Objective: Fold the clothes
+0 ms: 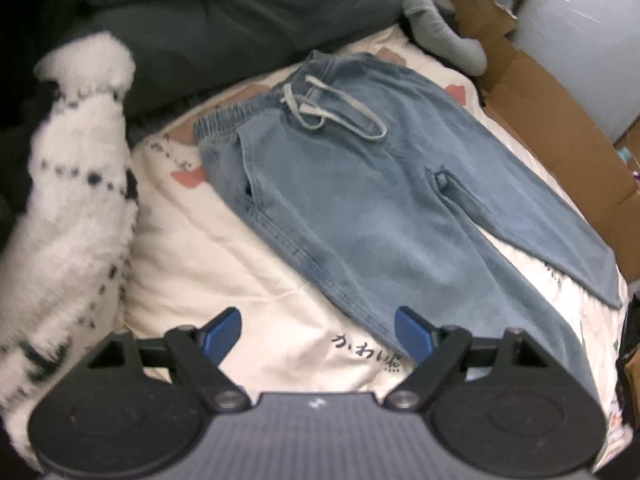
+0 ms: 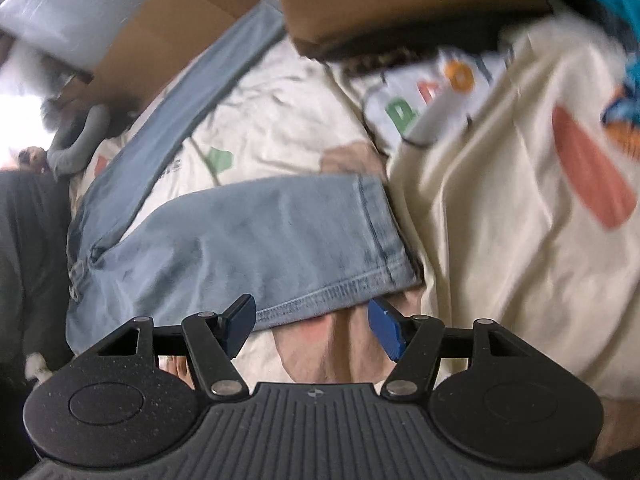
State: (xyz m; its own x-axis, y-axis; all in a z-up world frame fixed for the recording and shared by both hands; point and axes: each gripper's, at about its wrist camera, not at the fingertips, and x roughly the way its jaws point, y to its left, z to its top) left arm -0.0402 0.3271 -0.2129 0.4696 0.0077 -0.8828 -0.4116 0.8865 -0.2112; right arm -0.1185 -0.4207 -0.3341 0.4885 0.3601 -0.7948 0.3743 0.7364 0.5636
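- Spreading the jeans (image 1: 360, 208) flat across the cream bedspread (image 1: 240, 280) gave us reachable edges.
- Our left tool (image 1: 318, 336) gaped empty beside one leg.
- Our right tool (image 2: 312, 324) stood open, empty, over the hem (image 2: 376, 232).

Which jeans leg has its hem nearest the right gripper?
The leg lying crosswise just before the right gripper; the other leg stretches away toward the cardboard.

I see a bed with a cream cover (image 1: 224, 248) with little pictures on it. Blue jeans (image 1: 340, 200) lie flat on it, legs apart. A fluffy white thing (image 1: 76, 184) lies beside them.
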